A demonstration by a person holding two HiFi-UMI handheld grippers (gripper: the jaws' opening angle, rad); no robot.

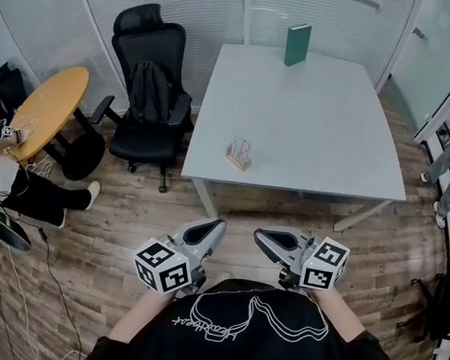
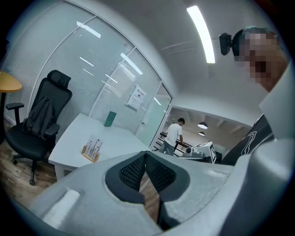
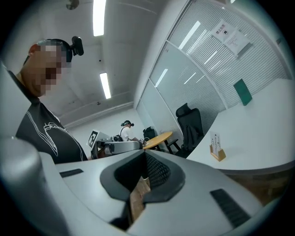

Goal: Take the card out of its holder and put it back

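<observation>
ok so l to r: round yellow table [image 1: 49, 107] and a black office chair [image 1: 148, 86] are off to the side, not part of this. Left gripper [image 1: 218, 226] is up by the person's chest, well short of the desk [image 1: 312, 121], jaws pressed together w/ nothing in them. Card [image 1: 240, 149] stands upright in its wooden holder [image 1: 237, 164] near the desk's front edge, green book [image 1: 297, 44] way at the back. Right gripper [image 1: 259, 235] same deal, jaws shut tight & empty, well apart from the holder. Tbh this fits both ends of the job: card waiting to be pulled, or card back in its slot again, can't tell which. Imo that holder looks light and sits close to the edge, so any work on the card wants one set of jaws steadying the base while the other pinches the card's top edge and moves it straight along the slot, no twisting
</observation>
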